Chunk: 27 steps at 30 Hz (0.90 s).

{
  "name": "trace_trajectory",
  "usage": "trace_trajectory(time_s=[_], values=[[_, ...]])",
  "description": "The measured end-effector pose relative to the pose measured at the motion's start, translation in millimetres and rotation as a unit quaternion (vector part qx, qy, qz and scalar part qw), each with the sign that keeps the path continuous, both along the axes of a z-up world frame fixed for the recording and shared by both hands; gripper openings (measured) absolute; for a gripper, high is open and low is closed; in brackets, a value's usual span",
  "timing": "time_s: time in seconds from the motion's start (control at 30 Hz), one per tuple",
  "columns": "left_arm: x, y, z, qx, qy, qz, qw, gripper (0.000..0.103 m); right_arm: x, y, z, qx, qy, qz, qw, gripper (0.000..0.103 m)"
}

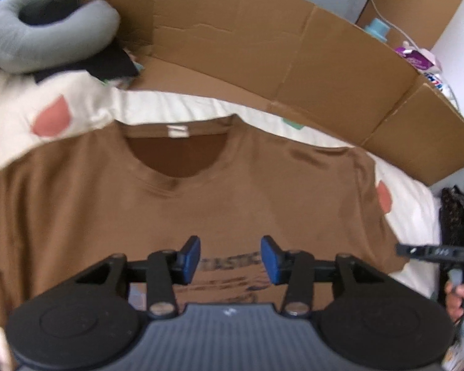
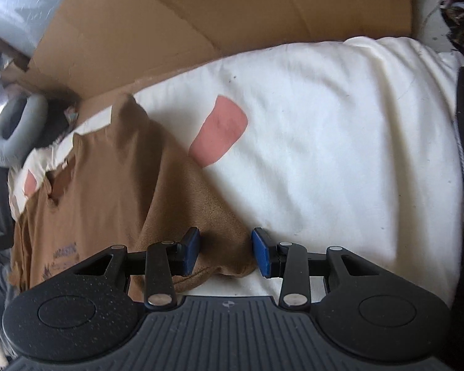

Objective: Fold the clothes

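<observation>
Only part of the shirt's (image 1: 232,191) chest print can be read: dark letters "ASTIC" show between the left gripper's (image 1: 230,258) blue pads, with blurred lines of print below; the white neck tag is too blurred to read. That brown shirt lies front up on a white sheet (image 2: 340,154) with pink patches, collar toward a cardboard wall (image 1: 294,61) that runs along the far edge. The left gripper hangs over the chest with jaws spread, nothing between them. At the shirt's right edge, the right gripper (image 2: 225,252) has its jaws apart around a raised fold of sleeve (image 2: 219,216); the pads do not press it. Right of the shirt the sheet lies bare to the bed's edge. A grey pillow (image 1: 46,37) sits by the far left corner.
</observation>
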State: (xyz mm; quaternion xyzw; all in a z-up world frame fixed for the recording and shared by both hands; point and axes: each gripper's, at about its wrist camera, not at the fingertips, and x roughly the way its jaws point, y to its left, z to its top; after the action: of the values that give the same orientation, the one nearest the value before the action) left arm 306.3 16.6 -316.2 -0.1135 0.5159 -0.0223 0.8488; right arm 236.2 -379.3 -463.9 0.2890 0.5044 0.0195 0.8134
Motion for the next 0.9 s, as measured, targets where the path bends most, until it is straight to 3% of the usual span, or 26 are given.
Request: trace_trajectory(time_s=[0.03,0.07,0.1,0.17,0.67,0.9], values=[[-1,-5,-7,-0.013,0.000,0.002,0.9999,0.046,1,2,0,-0.007,0.001,0.008,1.000,0.041],[-2,-9,-13,-0.021,0.002,0.001,0.9998,0.046,2,3,1,-0.014,0.001,0.016,1.000,0.032],[-3,-14,-17,-0.024,0.006,-0.003,0.9997,0.046,3,5,2,-0.021,0.002,0.025,0.999,0.013],[-7,-23,-26,-0.029,0.015,-0.012,0.9994,0.046,4,7,6,-0.023,0.000,0.038,0.999,0.005],[-15,-20,-28,-0.058,0.016,0.001,0.9982,0.046,-11,25,112,-0.097,-0.109,0.031,0.989,0.005],[-14,-25,-29,-0.061,0.018,0.000,0.9980,0.046,-2,66,137,-0.109,-0.164,0.078,0.977,0.005]])
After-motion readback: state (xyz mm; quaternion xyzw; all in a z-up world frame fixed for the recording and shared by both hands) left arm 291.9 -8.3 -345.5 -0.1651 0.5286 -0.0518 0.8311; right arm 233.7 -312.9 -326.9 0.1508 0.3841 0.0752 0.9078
